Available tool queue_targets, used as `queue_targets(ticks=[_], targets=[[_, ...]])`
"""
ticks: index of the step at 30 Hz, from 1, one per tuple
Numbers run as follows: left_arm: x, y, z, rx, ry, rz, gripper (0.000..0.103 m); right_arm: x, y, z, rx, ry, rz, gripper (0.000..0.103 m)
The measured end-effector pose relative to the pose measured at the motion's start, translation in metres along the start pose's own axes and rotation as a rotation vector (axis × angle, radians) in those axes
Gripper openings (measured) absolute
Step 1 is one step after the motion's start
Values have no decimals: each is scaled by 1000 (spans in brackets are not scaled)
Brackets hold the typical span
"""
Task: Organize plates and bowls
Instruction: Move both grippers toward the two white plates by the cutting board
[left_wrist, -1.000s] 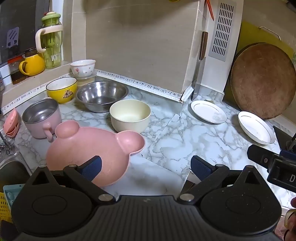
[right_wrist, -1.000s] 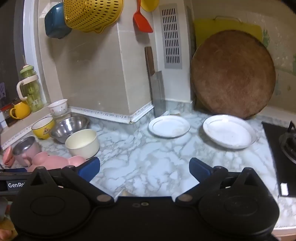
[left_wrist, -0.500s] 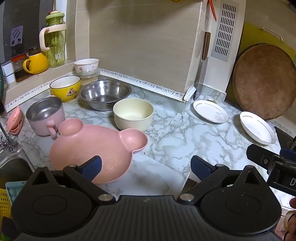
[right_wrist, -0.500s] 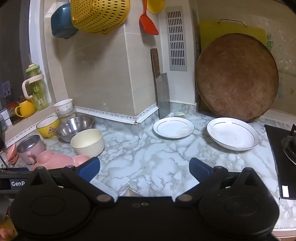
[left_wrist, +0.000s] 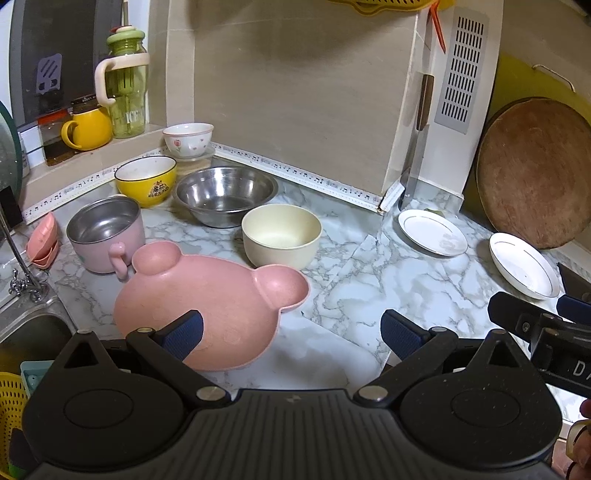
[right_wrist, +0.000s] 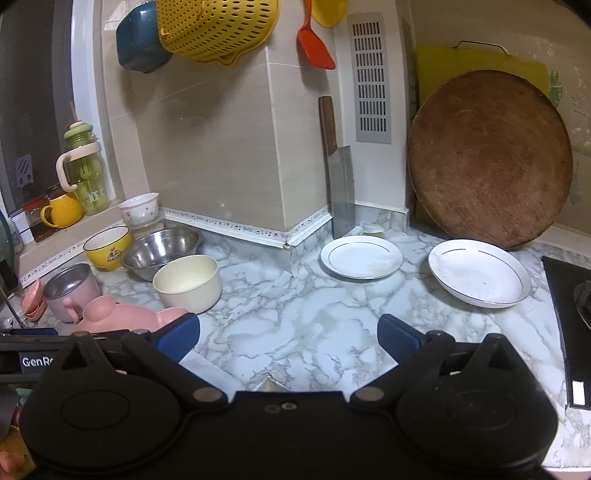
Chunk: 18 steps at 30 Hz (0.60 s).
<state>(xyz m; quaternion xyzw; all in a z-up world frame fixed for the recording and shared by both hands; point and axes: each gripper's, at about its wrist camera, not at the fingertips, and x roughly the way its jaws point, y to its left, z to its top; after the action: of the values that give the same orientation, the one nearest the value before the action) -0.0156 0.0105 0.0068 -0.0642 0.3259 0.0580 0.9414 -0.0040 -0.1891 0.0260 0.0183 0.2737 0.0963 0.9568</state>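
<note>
My left gripper (left_wrist: 291, 334) is open and empty above the near counter; its left finger overlaps the near edge of a pink bear-shaped plate (left_wrist: 218, 299). Behind it stand a cream bowl (left_wrist: 281, 235), a steel bowl (left_wrist: 226, 195), a yellow bowl (left_wrist: 146, 180), a pink steel-lined cup (left_wrist: 105, 234) and a small white bowl (left_wrist: 188, 140). My right gripper (right_wrist: 288, 338) is open and empty over bare counter. Two white plates lie ahead of it: a flat one (right_wrist: 361, 256) and a deeper one (right_wrist: 479, 272). Both also show in the left wrist view (left_wrist: 432, 232) (left_wrist: 523, 265).
A round wooden board (right_wrist: 489, 158) and a cleaver (right_wrist: 341, 192) lean on the back wall. A stove (right_wrist: 572, 295) lies at the right, a sink (left_wrist: 26, 332) at the left. A yellow mug (left_wrist: 90, 129) and green bottle (left_wrist: 125, 99) stand on the ledge.
Both grippers have drawn back and risen slightly, so the dishes sit lower and farther in view. Nothing was picked up or moved.
</note>
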Motion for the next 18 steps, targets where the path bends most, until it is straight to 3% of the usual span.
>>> queue_targets(ticks=[18], targets=[[-6, 2, 2, -33, -27, 62, 103, 7, 5, 6, -34, -11, 65, 102]])
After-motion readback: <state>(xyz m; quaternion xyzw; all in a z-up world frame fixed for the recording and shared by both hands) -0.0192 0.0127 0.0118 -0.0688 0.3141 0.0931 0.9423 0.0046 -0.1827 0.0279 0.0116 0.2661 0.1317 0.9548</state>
